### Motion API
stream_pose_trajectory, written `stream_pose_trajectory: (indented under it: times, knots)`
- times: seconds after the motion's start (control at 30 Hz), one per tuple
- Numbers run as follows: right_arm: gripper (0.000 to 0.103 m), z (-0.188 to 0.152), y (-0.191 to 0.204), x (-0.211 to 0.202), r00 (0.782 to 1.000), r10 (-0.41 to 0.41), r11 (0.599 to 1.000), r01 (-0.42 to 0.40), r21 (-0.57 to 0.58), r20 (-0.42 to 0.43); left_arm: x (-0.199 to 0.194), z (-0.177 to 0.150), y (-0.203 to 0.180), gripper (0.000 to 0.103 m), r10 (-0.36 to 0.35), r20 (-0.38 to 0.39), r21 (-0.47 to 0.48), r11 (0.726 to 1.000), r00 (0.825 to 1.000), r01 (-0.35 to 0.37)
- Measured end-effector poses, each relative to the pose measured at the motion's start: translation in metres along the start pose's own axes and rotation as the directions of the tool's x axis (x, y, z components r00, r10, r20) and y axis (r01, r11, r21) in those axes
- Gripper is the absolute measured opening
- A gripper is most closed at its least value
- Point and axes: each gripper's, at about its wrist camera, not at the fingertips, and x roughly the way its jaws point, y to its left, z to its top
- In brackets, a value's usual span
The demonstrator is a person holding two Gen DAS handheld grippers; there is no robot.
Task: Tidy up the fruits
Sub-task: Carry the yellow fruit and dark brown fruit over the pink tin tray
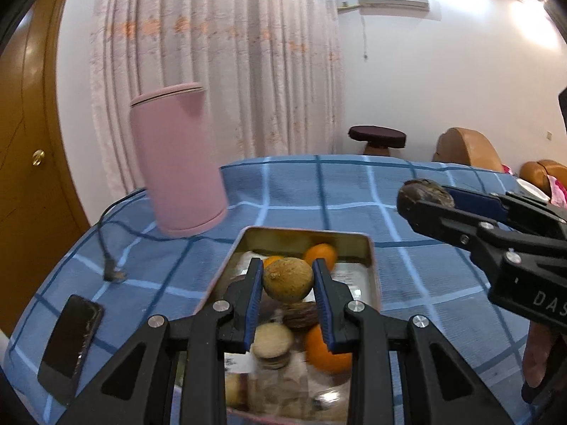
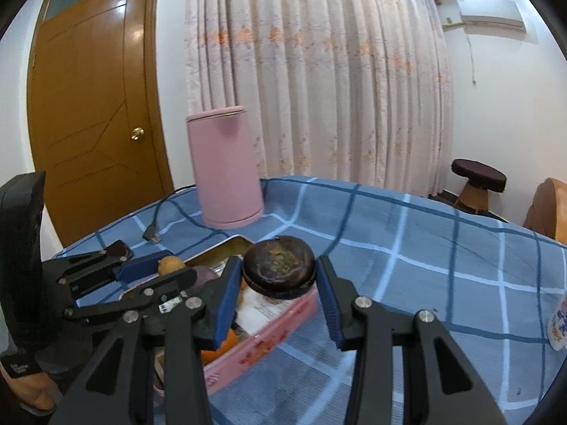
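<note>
My left gripper [image 1: 287,279] is shut on a yellow-brown fruit [image 1: 287,279] and holds it above the pink tin box [image 1: 368,244]. The box holds oranges [image 1: 324,350], a dark wrinkled fruit [image 1: 299,315], round biscuits [image 1: 273,341] and packets. My right gripper [image 2: 279,276] is shut on a dark brown wrinkled fruit [image 2: 279,269], held over the box's right wall [image 2: 269,333]. In the left wrist view the right gripper [image 1: 425,198] hangs to the right of the box with that dark fruit [image 1: 423,191]. In the right wrist view the left gripper [image 2: 170,265] holds the yellow fruit [image 2: 170,265].
A pink kettle [image 1: 177,163] stands behind the box on the blue checked cloth [image 1: 354,194], with its cable and plug [image 1: 113,272] to the left. A black phone [image 1: 71,343] lies at the front left. A white patterned object [image 2: 560,322] sits at the right edge.
</note>
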Motion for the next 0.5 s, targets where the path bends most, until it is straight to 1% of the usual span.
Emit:
stream_pose_trajectory:
  times: [0.2,0.5]
  knots:
    - [0.046,-0.006,0.022,0.02,0.999,0.031,0.999,-0.032,-0.033,-0.039,0.004,-0.01,0.021,0.03,0.025,-0.029,-0.021,0.999,0.999,-0.025]
    - [0.046,-0.015,0.042,0.043,0.994,0.042,0.997,-0.048,-0.053,-0.101,0.008,-0.019,0.03,0.03,0.011,-0.064,-0.025,1.0,0.998,-0.013]
